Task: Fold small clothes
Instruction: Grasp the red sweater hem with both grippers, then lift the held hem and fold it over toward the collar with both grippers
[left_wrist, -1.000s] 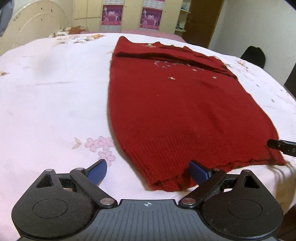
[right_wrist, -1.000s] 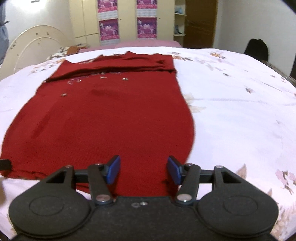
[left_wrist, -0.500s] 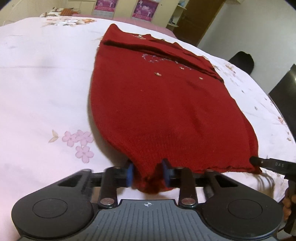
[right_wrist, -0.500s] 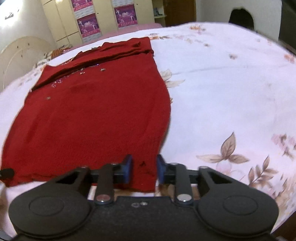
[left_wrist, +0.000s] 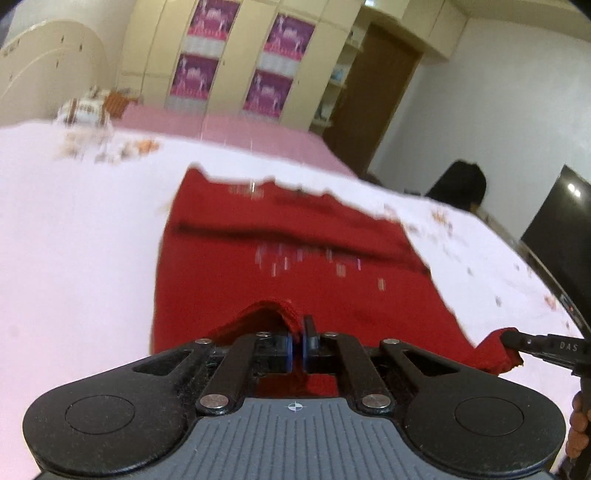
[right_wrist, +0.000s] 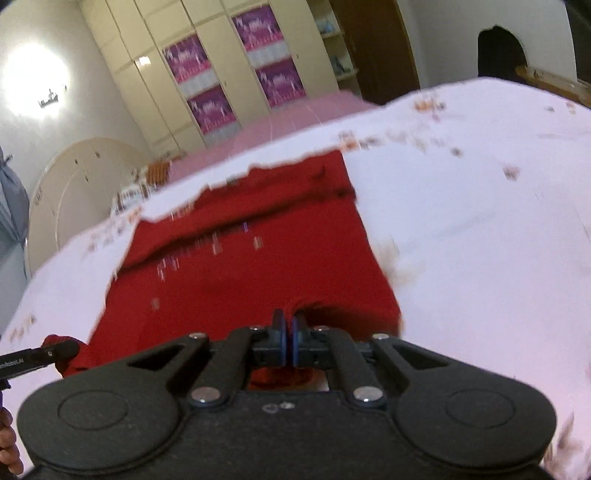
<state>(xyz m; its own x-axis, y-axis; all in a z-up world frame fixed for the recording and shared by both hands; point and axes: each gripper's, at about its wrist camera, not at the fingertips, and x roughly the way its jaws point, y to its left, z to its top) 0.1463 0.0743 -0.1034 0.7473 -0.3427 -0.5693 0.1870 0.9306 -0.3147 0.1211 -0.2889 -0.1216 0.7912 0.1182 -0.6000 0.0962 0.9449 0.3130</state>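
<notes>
Red knit sweater (left_wrist: 295, 280) lies flat on the bed (left_wrist: 74, 229), collar end far from the cameras, sleeves folded across the chest. Left gripper (left_wrist: 297, 349) has its jaws pinched together on the near-left hem corner, fabric bunched and raised off the bed. Right gripper (right_wrist: 289, 341) likewise: jaws closed tight on the near-right hem corner, knit tented up. Both views blurred, so detail is soft. Looks like the start of a hem-to-collar fold. Risks: thin pinch may catch only the top layer, so the back layer drags and the fold comes out crooked; uneven lift between hands would skew the edge; loose knit could slip out mid-carry; tucked sleeves may shift.
</notes>
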